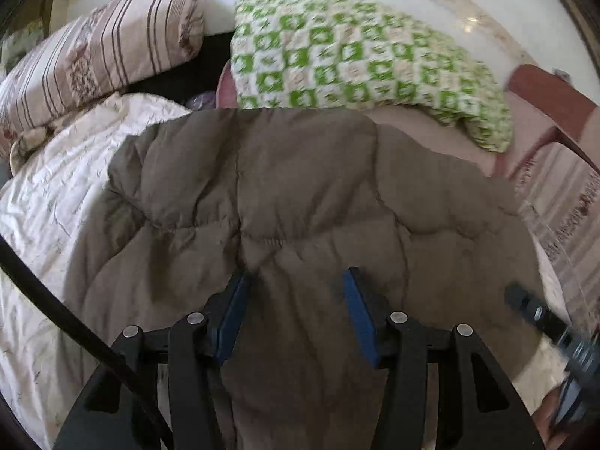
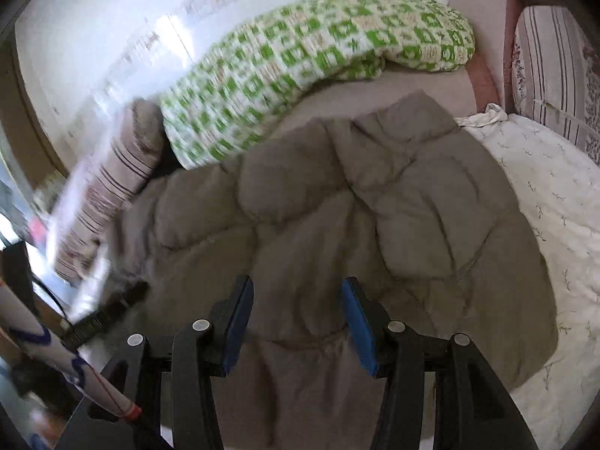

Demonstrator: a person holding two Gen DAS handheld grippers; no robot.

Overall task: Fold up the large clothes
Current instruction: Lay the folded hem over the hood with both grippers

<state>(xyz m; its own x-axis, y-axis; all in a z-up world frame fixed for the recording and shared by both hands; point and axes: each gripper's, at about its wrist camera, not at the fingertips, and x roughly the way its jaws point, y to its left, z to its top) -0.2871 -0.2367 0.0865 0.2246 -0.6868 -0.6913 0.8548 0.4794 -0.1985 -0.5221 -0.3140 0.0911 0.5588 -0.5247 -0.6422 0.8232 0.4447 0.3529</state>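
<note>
Both tongs [image 1: 296, 281] [image 2: 298, 288] grip brown padded coat [image 1: 262, 187], green quilt [image 1: 356, 52] behind, striped pillow [image 1: 93, 52] beside.

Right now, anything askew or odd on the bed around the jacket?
Nothing damaged or spilled. The brown puffer jacket lies rumpled and partly folded, not flat, across the white quilt. The green checked blanket sits bunched behind it, one corner drooping toward the jacket. Both views are motion-blurred at the edges.
</note>
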